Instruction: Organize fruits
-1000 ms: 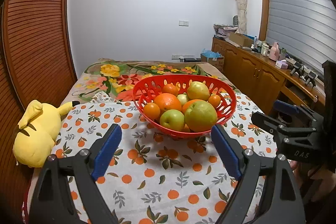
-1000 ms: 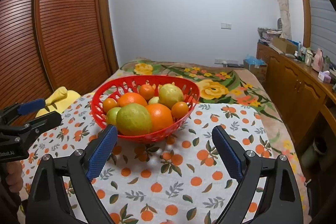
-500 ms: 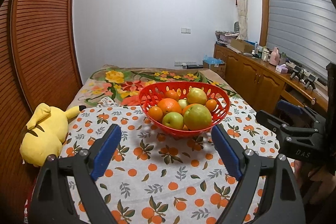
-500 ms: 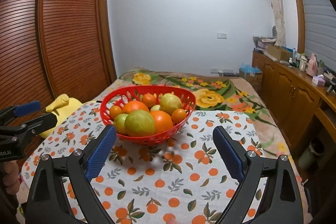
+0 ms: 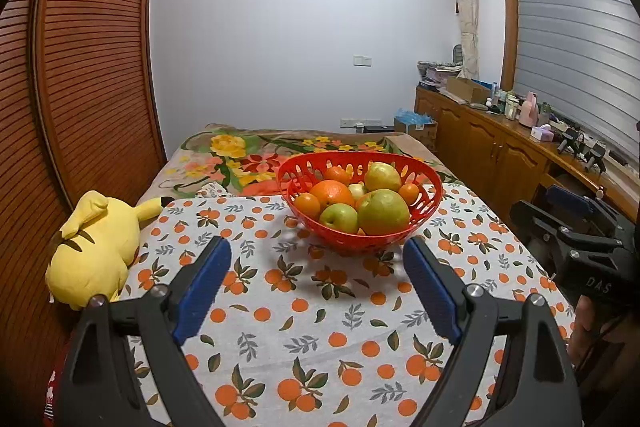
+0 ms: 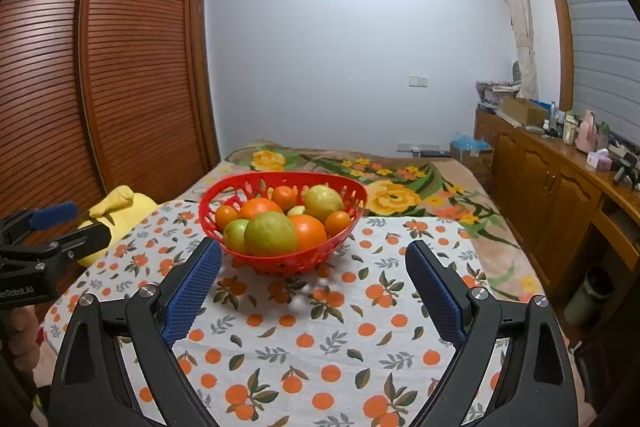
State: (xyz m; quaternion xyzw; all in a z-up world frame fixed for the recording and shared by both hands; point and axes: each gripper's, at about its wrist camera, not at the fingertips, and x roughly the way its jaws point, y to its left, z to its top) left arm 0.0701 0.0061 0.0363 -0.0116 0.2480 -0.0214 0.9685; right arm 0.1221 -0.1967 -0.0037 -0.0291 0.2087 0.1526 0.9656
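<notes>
A red slotted basket (image 5: 424, 215) stands on the orange-print cloth (image 5: 320, 307); it also shows in the right wrist view (image 6: 352, 203). It holds several oranges, such as a large orange (image 5: 331, 193), a green apple (image 5: 338, 218) and a big green-yellow pear (image 5: 383, 211). My left gripper (image 5: 316, 279) is open and empty, short of the basket. My right gripper (image 6: 314, 279) is open and empty, also in front of the basket (image 6: 352, 203).
A yellow plush toy (image 5: 94, 247) lies at the cloth's left edge. A floral blanket (image 5: 248, 155) lies behind the basket. A wooden sideboard (image 5: 500, 151) with clutter runs along the right. A slatted wooden wardrobe (image 6: 120, 67) stands left.
Both grippers have drawn back and risen, so the basket looks smaller and farther off. Both stay open and empty.
</notes>
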